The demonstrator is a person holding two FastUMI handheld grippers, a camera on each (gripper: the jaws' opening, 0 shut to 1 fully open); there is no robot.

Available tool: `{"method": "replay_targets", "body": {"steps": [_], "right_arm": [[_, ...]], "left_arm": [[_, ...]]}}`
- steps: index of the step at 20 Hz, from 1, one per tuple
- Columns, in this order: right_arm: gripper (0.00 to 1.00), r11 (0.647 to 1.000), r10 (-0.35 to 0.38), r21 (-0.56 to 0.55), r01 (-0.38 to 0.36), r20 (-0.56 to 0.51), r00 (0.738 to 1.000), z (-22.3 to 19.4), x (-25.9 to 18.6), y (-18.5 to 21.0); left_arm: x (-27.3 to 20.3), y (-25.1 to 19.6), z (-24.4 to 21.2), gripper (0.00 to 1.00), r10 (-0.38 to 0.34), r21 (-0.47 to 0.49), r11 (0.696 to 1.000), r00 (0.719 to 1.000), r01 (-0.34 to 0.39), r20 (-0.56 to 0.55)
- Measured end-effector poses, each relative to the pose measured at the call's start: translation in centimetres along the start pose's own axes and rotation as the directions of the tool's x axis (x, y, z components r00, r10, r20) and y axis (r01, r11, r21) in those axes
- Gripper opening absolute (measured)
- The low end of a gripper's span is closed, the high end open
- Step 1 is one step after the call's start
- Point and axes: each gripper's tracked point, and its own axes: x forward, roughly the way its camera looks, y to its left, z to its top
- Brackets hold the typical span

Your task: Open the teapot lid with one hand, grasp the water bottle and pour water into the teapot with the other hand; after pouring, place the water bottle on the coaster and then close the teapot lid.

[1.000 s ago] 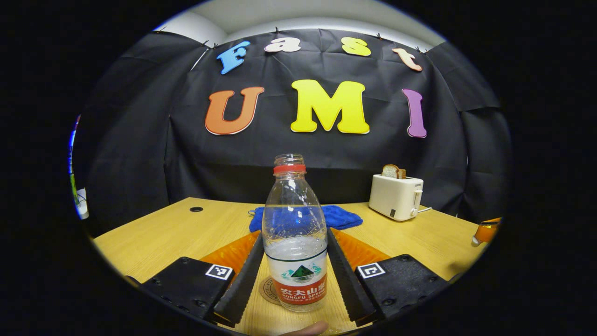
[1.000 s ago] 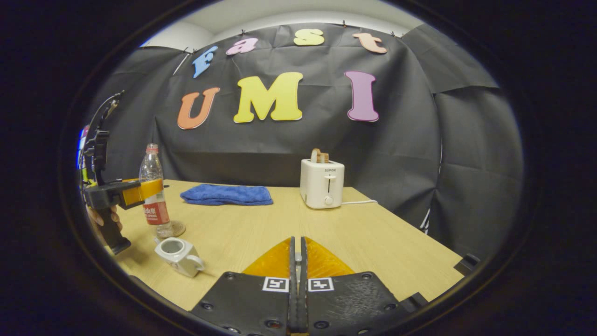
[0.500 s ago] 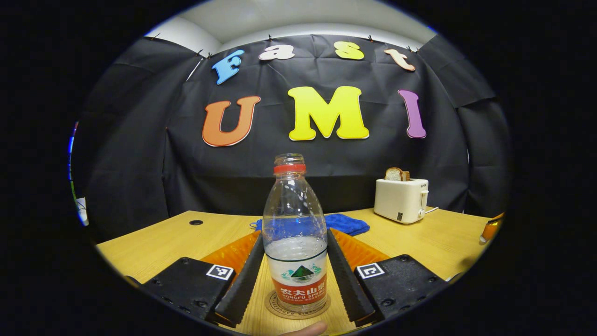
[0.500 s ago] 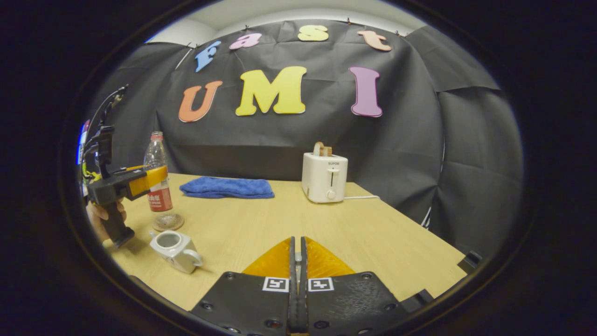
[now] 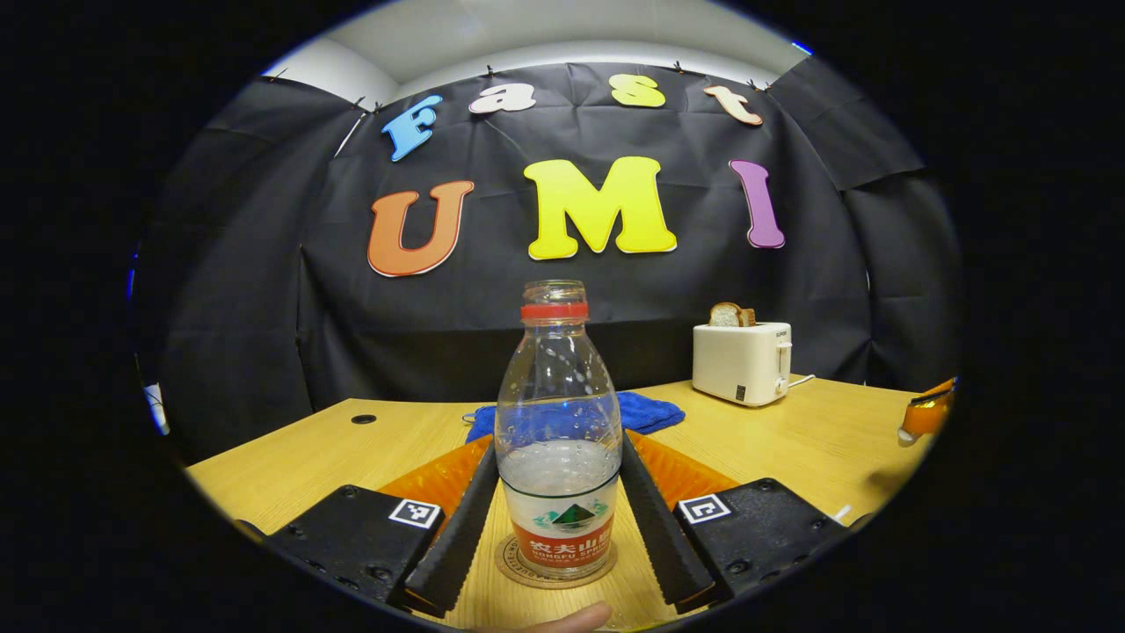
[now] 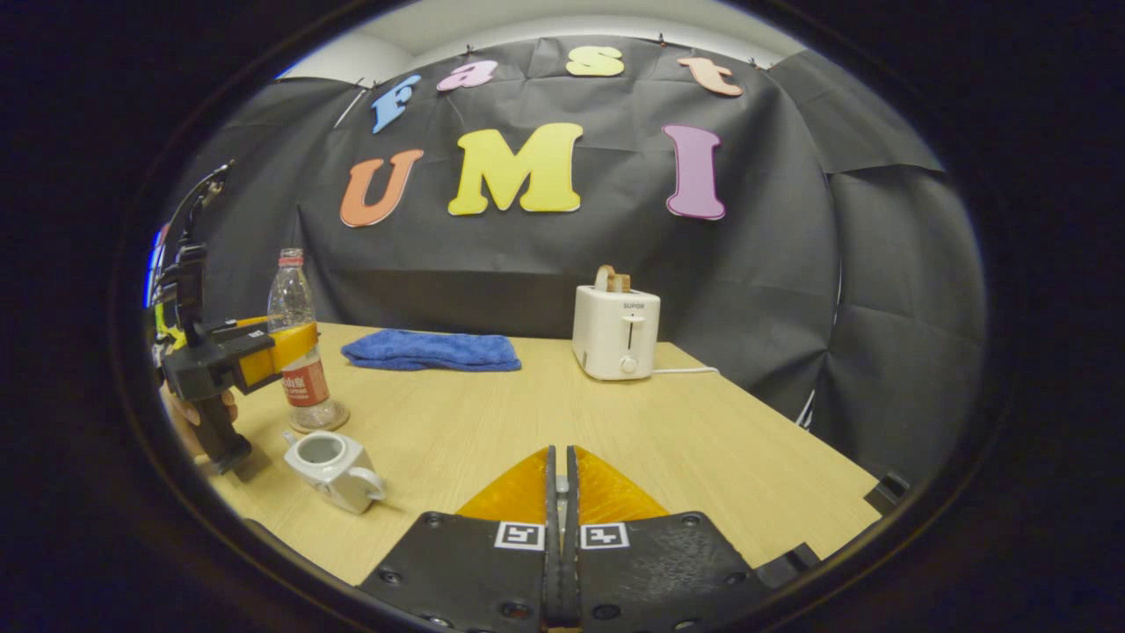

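An uncapped clear water bottle (image 5: 557, 413), part full, with a red neck ring, stands upright on a round coaster (image 5: 510, 563). My left gripper (image 5: 558, 444) is shut on it, one finger on each side of the body. The right gripper view has that bottle (image 6: 288, 299), the coaster (image 6: 332, 419) and the left gripper (image 6: 264, 350) at far left, with a hand below. A white teapot (image 6: 330, 462) sits in front of them with its top open and no lid on it. My right gripper (image 6: 560, 453) is shut, fingers together, above the table's near middle.
A white toaster (image 6: 617, 334) with bread in it stands at the back of the wooden table (image 6: 703, 440), its cord trailing right. A folded blue cloth (image 6: 431, 350) lies at the back centre. A small round hole (image 5: 363, 419) marks the table's far left.
The left gripper has lowered the bottle, which hung above and beside the coaster a second ago, so that it now stands on the coaster. The right gripper has barely moved.
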Motion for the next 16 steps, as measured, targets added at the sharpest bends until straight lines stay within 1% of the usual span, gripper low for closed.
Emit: {"method": "replay_targets", "body": {"steps": [1,3,4,5,6,7,9,11,13,15,16], "right_arm": [[0.00,1.000,0.000,0.000,0.000,0.001,1.000,0.0,0.0,0.0],[0.01,1.000,0.002,0.000,-0.002,-0.001,1.000,-0.1,0.1,0.1],[0.00,1.000,0.003,0.000,-0.003,-0.002,1.000,-0.1,0.1,0.1],[0.00,1.000,0.004,-0.002,-0.004,-0.003,1.000,-0.2,0.1,0.1],[0.00,1.000,0.004,-0.002,-0.004,-0.002,1.000,-0.1,0.0,0.2],[0.00,1.000,0.004,-0.003,-0.004,-0.002,1.000,-0.1,0.0,0.3],[0.01,0.999,0.030,0.015,-0.030,-0.008,1.000,0.0,-0.2,0.8],[0.00,0.998,0.049,0.029,-0.049,-0.014,0.999,0.0,-0.3,1.2],[0.00,0.999,0.047,0.021,-0.046,-0.011,0.999,0.0,-0.4,1.3],[0.00,0.999,0.050,0.016,-0.050,-0.007,0.999,0.2,-0.6,1.6],[0.00,0.998,0.057,0.014,-0.056,-0.004,0.998,0.4,-0.6,1.9]], "left_arm": [[-0.1,0.2,-0.2,0.83,0.005,0.006,1.000,1.000,-0.005,-0.007],[-0.2,0.4,-0.3,0.87,0.009,0.024,1.000,1.000,-0.009,-0.019],[-0.3,0.7,-0.3,0.95,0.016,0.031,0.999,1.000,-0.015,-0.016],[-0.3,0.8,-0.2,0.92,0.014,0.035,0.999,1.000,-0.013,-0.017],[-0.4,0.7,-0.2,0.95,0.006,0.036,0.999,1.000,-0.006,-0.017],[-0.7,0.6,-0.2,0.95,-0.005,0.034,0.999,1.000,0.005,-0.020],[-1.2,0.4,-0.3,0.95,-0.024,0.029,0.999,0.999,0.025,-0.026],[-1.7,0.3,-0.2,0.95,-0.038,0.025,0.999,0.999,0.038,-0.022],[-2.2,-0.1,-0.6,0.95,-0.060,0.018,0.998,0.998,0.061,-0.033],[-3.0,0.0,-0.9,0.95,-0.063,0.015,0.998,0.997,0.063,-0.045],[-3.5,0.0,-0.8,0.94,-0.062,0.015,0.998,0.997,0.063,-0.043]]}}
